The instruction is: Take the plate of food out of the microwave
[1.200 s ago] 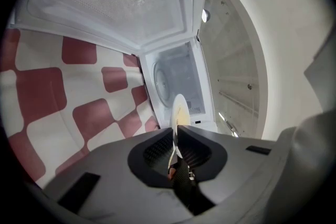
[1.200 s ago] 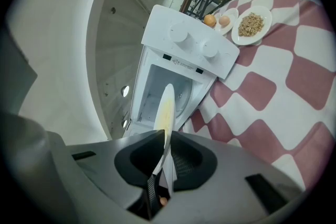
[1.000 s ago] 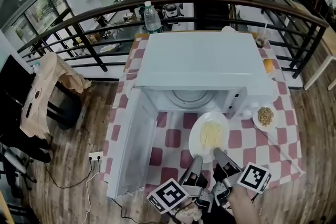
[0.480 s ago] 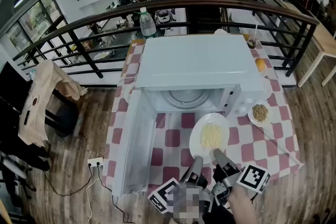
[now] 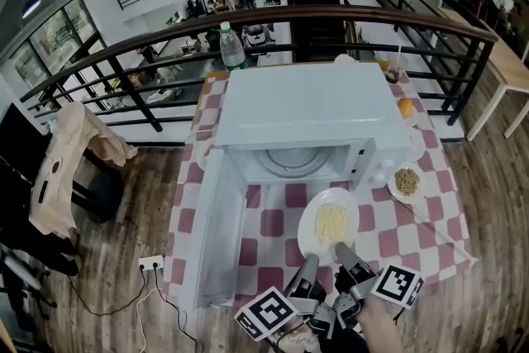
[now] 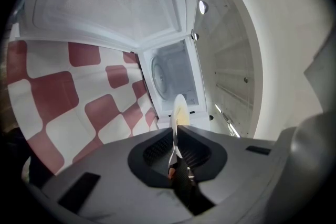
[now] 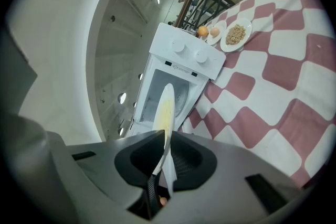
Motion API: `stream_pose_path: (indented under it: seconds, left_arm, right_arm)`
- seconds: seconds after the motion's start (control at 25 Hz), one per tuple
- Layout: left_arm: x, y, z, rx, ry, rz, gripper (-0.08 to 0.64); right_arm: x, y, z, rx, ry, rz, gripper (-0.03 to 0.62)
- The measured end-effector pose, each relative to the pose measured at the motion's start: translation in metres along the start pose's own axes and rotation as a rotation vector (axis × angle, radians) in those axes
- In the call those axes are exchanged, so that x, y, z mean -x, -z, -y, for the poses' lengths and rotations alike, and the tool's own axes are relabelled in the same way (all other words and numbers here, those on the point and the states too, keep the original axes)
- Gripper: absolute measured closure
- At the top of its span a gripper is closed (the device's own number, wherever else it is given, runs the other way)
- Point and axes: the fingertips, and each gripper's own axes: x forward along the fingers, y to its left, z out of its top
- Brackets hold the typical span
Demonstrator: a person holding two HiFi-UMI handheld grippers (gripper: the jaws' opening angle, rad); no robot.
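The plate of noodles [image 5: 329,221] is clamped at its near rim by the left gripper [image 5: 311,259] and right gripper [image 5: 342,248], outside the open microwave [image 5: 302,116].

One microwave [image 5: 302,107] stands on one checked tablecloth [image 5: 271,221]. Three plates lie near it: one plate of noodles [image 5: 329,223] in front of its open mouth, one small plate of brown food [image 5: 406,183] just to its right, and one plate with an orange fruit [image 7: 218,26] further back on that side. One water bottle [image 5: 232,45] stands behind the microwave, and two grippers, the left gripper [image 5: 308,263] and the right gripper [image 5: 344,249], are in front of it.
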Motion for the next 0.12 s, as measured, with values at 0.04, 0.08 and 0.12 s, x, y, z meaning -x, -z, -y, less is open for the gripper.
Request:
stream_pose_path:
  seconds: [0.04,0.08,0.12]
  left_arm:
    - [0.0006,0.0000,0.0002,0.001,0.002,0.001,0.518]
    - [0.0011,-0.0002,0.0004,0.001,0.003,0.002,0.518]
    - [0.0016,-0.0004,0.0006,0.001,0.005,0.004,0.518]
  right_arm:
    - [-0.0002,0.0004,-0.0013,-0.001,-0.006,-0.001,0.560]
    - [-0.0009,0.0006,-0.0035,-0.001,-0.019,-0.001,0.561]
    - [-0.0019,0.0007,-0.0061,0.000,-0.035,-0.001,0.560]
